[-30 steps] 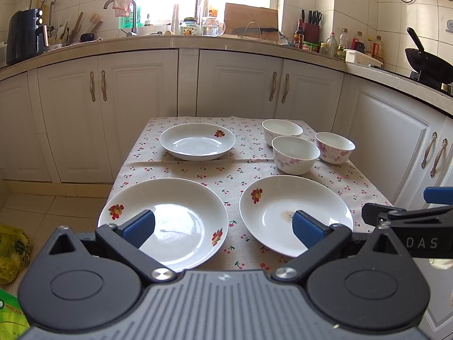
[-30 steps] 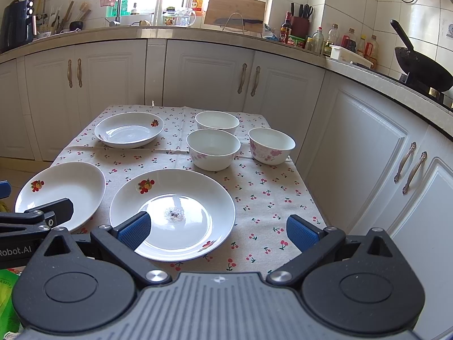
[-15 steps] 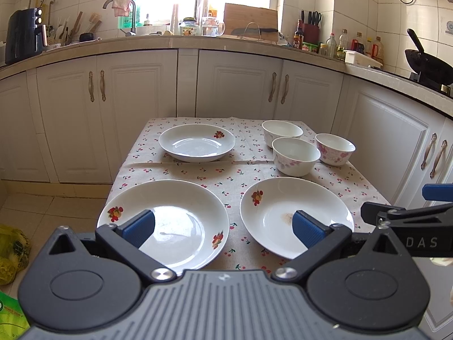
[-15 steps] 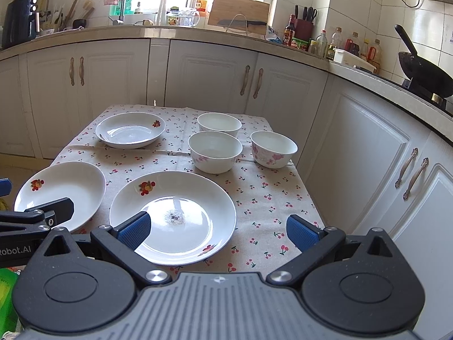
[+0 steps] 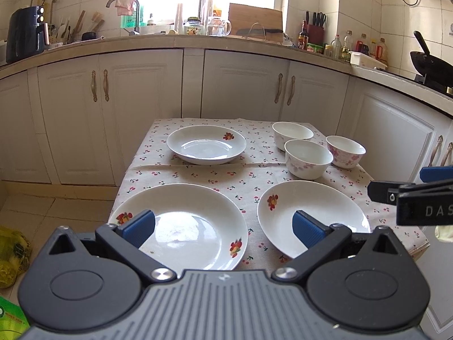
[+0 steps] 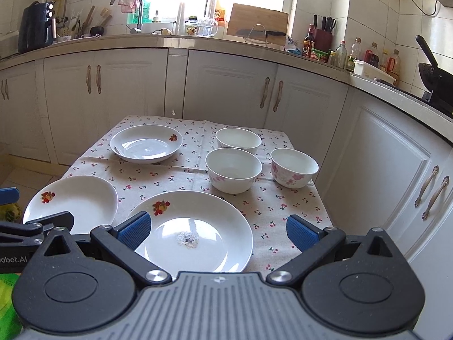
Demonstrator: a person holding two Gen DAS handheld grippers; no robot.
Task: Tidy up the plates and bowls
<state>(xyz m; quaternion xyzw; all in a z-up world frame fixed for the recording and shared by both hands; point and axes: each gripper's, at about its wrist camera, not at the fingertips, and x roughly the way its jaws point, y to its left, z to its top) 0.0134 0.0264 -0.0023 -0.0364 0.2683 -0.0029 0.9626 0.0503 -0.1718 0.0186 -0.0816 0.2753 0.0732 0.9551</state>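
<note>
Three white plates and three white bowls sit apart on a small table under a cherry-print cloth (image 5: pixel 198 174). In the left wrist view the near-left plate (image 5: pixel 181 226) fills the lower centre, with fruit motifs on its rim; the near-right plate (image 5: pixel 311 212) lies just beside it at lower right, and the far plate (image 5: pixel 206 144) rests at mid-frame beyond a crease in the cloth. The bowls cluster at right of centre: a plain far bowl (image 5: pixel 292 135), a middle bowl (image 5: pixel 308 158) with faint pink flowers, and a right bowl (image 5: pixel 345 151) with stronger pink blossoms, all upright and close together. The left gripper (image 5: pixel 223 228) hangs over the near edge, its blue-padded fingers spread wide and holding nothing. In the right wrist view the right gripper (image 6: pixel 218 232) hovers above the near-right plate, which shows a small greyish speck at its centre; its fingers are likewise wide apart and empty. White cabinets (image 6: pixel 226 93) and a cluttered countertop (image 6: pixel 198 39) ring the upper frame, with a black wok (image 6: pixel 436 76) at far right.
</note>
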